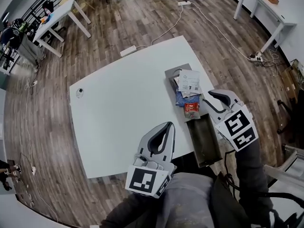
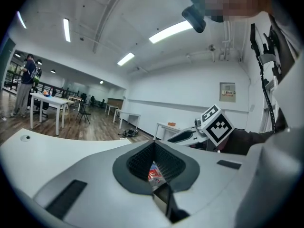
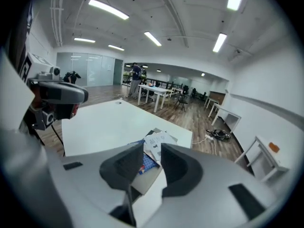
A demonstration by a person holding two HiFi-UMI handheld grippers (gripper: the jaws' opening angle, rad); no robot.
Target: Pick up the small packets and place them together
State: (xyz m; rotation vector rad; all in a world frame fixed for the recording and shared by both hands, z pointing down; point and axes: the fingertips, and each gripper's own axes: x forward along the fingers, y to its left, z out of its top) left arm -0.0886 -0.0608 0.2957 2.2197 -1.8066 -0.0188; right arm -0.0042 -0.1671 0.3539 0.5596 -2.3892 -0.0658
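Head view: high overhead, facing steeply down; desk (image 1: 118, 103) mid-frame, left tongs (image 1: 169, 125) and right tongs (image 1: 210, 95) near the lower edge.
Left gripper view: low, almost level across the desk; ceiling fills the upper frame.
Right gripper view: close, tilted down onto the desk.
Shared: packet pile (image 1: 189, 91) in all three, only a sliver in the left gripper view.

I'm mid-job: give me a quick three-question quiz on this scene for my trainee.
1. Multiple choice: the red packet lies A) in the tray, B) on the floor, C) on a chair.
2. True or false: the right claw is open with nothing between its jaws.
3. Fill in: the top packet of the pile is mostly ___ in colour.
Key: 1 A; 2 true; 3 white.
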